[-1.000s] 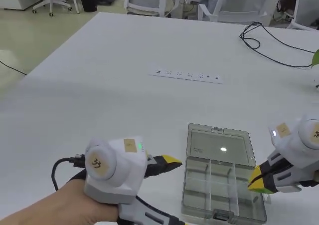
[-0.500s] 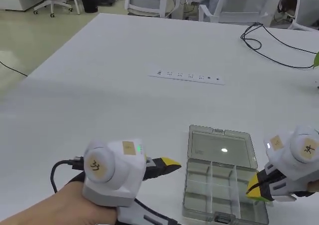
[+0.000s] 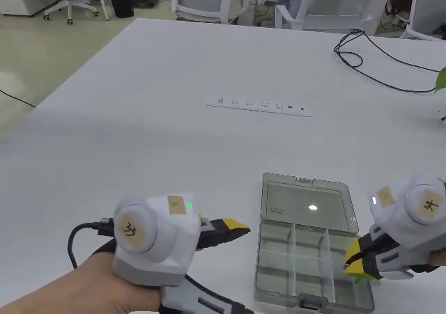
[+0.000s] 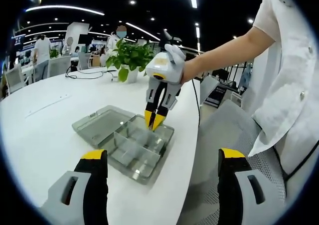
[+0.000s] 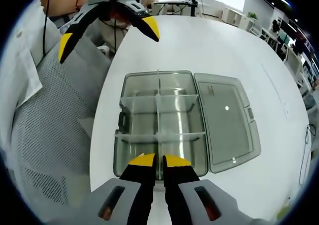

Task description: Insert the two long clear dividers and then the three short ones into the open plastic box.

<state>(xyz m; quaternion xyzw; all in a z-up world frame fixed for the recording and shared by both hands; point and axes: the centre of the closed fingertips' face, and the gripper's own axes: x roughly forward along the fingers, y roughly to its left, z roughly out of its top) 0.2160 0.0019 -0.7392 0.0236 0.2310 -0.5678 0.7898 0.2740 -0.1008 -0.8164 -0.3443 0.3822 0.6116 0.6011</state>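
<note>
Our right gripper hangs over the right edge of the open plastic box. Its yellow-tipped jaws are pressed almost together, with only a slit between them. We cannot tell whether anything clear is pinched there. Its own view looks straight down into the box, where clear dividers cross the tray into compartments, plainer here than from the head view. Our left gripper is spread wide, held off the box's left side. Its view shows the right gripper from the front, tips pointing down at the far side of the box, with a potted plant well behind the box. From the head view, the lid lies flat open just beyond the box on the white counter. A power strip and a black cable lie farther beyond.
</note>
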